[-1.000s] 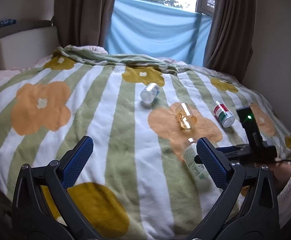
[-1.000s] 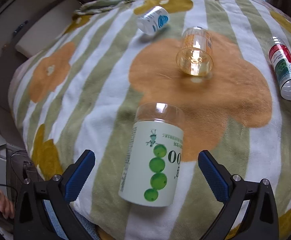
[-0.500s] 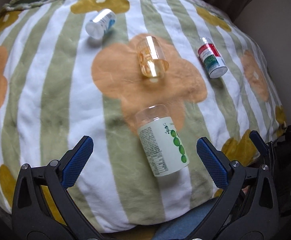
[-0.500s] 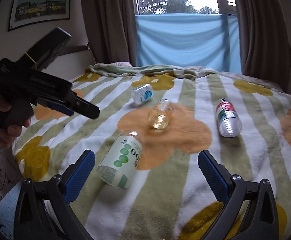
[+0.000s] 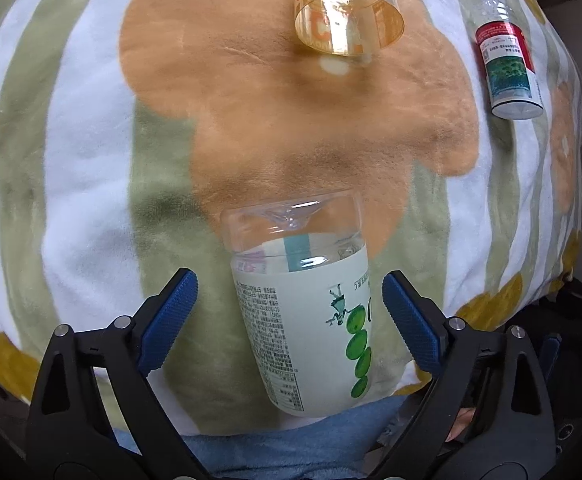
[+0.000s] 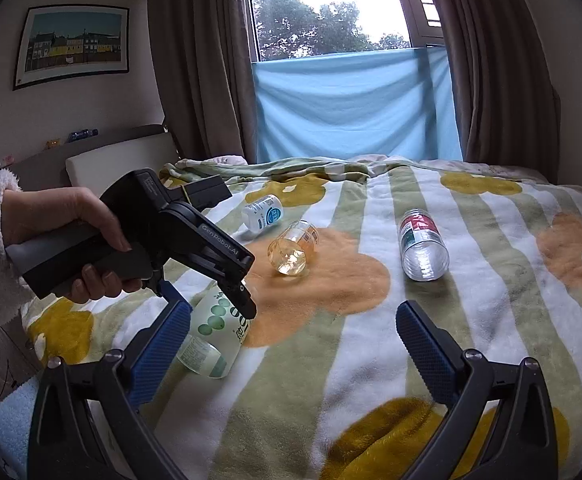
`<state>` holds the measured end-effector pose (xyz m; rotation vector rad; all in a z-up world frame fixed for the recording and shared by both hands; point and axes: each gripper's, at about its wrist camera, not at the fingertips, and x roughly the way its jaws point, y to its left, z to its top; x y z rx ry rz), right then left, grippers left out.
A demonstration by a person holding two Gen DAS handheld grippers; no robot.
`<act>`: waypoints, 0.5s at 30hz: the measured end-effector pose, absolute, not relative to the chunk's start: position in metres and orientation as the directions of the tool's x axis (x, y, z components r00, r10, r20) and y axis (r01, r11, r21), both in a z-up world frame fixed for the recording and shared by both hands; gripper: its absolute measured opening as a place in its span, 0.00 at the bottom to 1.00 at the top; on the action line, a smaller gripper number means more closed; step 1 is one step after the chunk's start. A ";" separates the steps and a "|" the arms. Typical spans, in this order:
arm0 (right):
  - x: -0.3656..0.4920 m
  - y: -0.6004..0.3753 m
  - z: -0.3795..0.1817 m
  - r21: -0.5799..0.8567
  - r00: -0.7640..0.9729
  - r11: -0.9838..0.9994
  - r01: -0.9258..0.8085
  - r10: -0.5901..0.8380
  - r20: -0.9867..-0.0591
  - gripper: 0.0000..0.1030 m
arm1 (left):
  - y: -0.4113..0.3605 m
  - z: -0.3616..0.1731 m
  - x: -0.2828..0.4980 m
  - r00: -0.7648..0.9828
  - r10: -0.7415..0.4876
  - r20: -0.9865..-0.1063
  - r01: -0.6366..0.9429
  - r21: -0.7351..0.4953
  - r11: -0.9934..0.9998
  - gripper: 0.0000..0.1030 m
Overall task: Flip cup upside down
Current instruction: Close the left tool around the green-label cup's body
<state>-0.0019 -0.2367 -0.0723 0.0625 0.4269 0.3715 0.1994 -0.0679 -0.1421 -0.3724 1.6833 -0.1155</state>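
Observation:
A clear cup with a white label and green dots (image 5: 307, 316) lies on its side on the striped flower blanket, near the bed's front edge. My left gripper (image 5: 289, 308) is open, its blue fingers on either side of the cup without touching it. In the right wrist view the same cup (image 6: 215, 332) lies under the left gripper's black body (image 6: 195, 240), which a hand holds. My right gripper (image 6: 295, 340) is open and empty, above the blanket to the right of the cup.
An amber clear cup (image 5: 343, 12) (image 6: 291, 248) lies on its side on the orange flower. A red-labelled cup (image 5: 507, 68) (image 6: 423, 244) lies at the right. A blue-labelled cup (image 6: 263, 214) lies farther back. Curtains and a window stand behind the bed.
My left gripper has moved down and forward to the green-dotted cup, which now lies between its fingers. My right gripper has stayed back, raised over the blanket.

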 end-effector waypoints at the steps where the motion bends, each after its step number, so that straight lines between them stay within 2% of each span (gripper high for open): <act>1: -0.001 -0.239 -0.073 0.146 0.844 0.931 -0.336 0.366 -0.392 1.00 | -0.070 -0.145 0.199 -0.116 -0.308 -0.944 -0.180 -0.284 0.942 0.84; 2: 0.000 -0.241 -0.074 0.155 0.843 0.930 -0.333 0.368 -0.392 1.00 | -0.072 -0.147 0.198 -0.128 -0.306 -0.943 -0.185 -0.281 0.942 0.77; 7: 0.004 -0.249 -0.077 0.201 0.837 0.921 -0.333 0.387 -0.388 1.00 | -0.077 -0.156 0.197 -0.143 -0.344 -0.928 -0.212 -0.311 0.926 0.59; 12: 0.003 -0.249 -0.076 0.201 0.838 0.920 -0.338 0.391 -0.381 1.00 | -0.081 -0.147 0.189 -0.067 -0.309 -0.949 -0.165 -0.295 0.941 0.59; 15: 0.000 -0.249 -0.075 0.198 0.842 0.920 -0.339 0.390 -0.373 1.00 | -0.083 -0.131 0.178 0.045 -0.313 -0.949 -0.117 -0.316 0.941 0.59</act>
